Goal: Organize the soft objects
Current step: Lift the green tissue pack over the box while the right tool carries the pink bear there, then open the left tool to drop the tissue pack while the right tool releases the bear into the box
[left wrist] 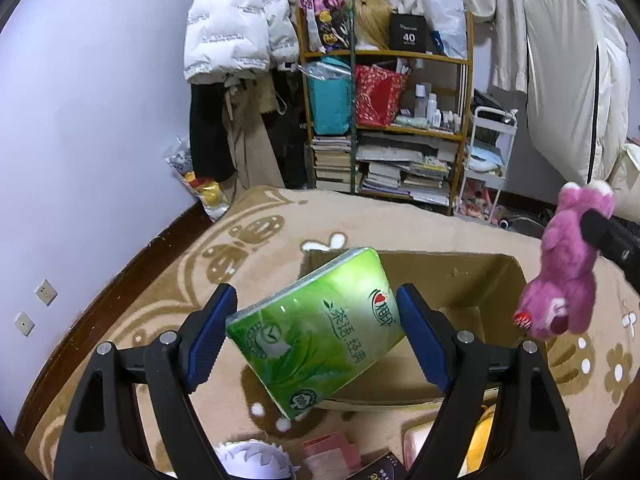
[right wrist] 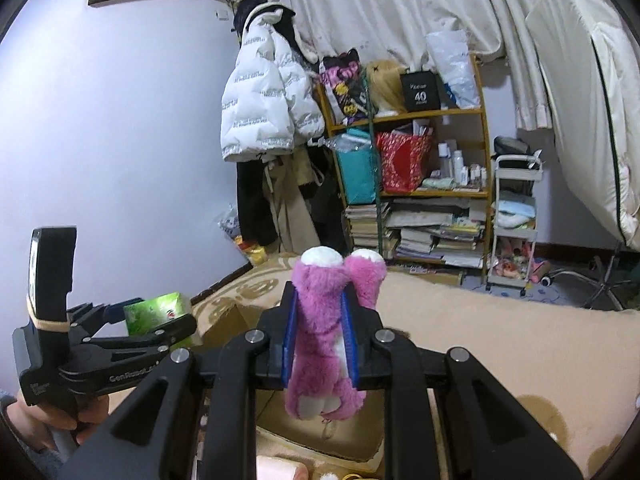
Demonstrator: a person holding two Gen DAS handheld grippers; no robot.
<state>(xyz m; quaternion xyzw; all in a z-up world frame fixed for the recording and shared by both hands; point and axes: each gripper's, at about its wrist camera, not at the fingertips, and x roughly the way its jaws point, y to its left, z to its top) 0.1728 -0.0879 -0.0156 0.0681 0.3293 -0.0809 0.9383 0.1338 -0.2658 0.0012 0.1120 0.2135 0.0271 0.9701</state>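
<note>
My left gripper (left wrist: 316, 300) is shut on a green pack of tissues (left wrist: 320, 328), held tilted above the near left corner of an open cardboard box (left wrist: 460, 276). The pack and the left gripper (right wrist: 132, 312) also show at the left of the right wrist view, the pack (right wrist: 156, 308) partly hidden. My right gripper (right wrist: 320, 296) is shut on a pink plush bear (right wrist: 320, 320), which hangs head down. In the left wrist view the bear (left wrist: 560, 276) hangs to the right of the box, above its right side.
The box stands on a beige patterned carpet (left wrist: 256, 236). A red packet (left wrist: 332, 452), a yellow soft item (left wrist: 480, 440) and a white item (left wrist: 256, 456) lie near me. A bookshelf (left wrist: 384, 120), a hanging white jacket (left wrist: 236, 24) and a white trolley (left wrist: 488, 152) stand behind.
</note>
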